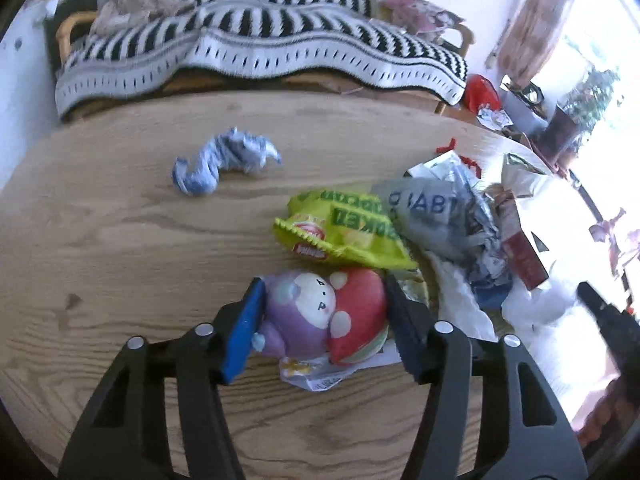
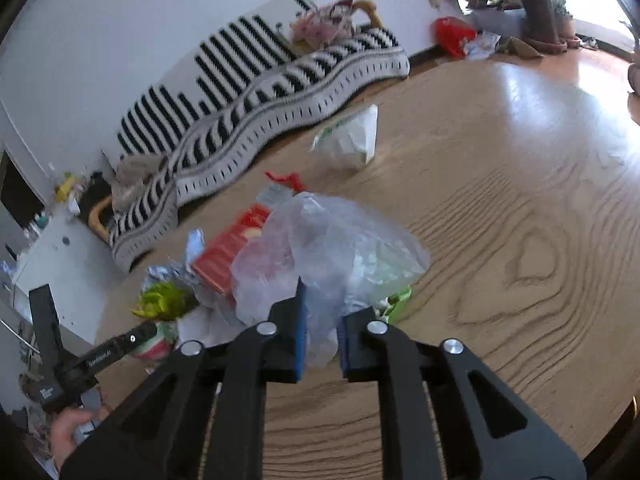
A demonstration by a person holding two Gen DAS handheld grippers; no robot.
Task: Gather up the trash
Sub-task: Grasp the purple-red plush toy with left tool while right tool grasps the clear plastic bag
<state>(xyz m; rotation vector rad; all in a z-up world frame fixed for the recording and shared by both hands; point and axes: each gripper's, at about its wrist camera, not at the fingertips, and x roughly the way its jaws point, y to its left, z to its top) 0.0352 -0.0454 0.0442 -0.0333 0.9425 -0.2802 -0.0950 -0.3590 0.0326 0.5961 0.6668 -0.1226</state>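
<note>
Low in both frames, the left gripper [image 1: 324, 320] is clamping a purple-and-red round packet [image 1: 320, 316] sideways across its jaws — the right gripper [image 2: 322, 344] is pinching a crumpled clear plastic bag [image 2: 328, 252] heaped just ahead.

The left wrist view looks forward and steeply down along the left tongs [image 1: 322, 320], close over the desk [image 1: 120, 240], facing the striped couch [image 1: 260, 52] head-on. The right wrist view looks down less steeply along the right tongs [image 2: 322, 338], close over the same desk from the other side, and sees that couch off to its left. Both views share the trash pile [image 2: 280, 256], the couch and the red bag [image 1: 482, 92] on the floor. Each view catches the other tongs at its edge.
</note>
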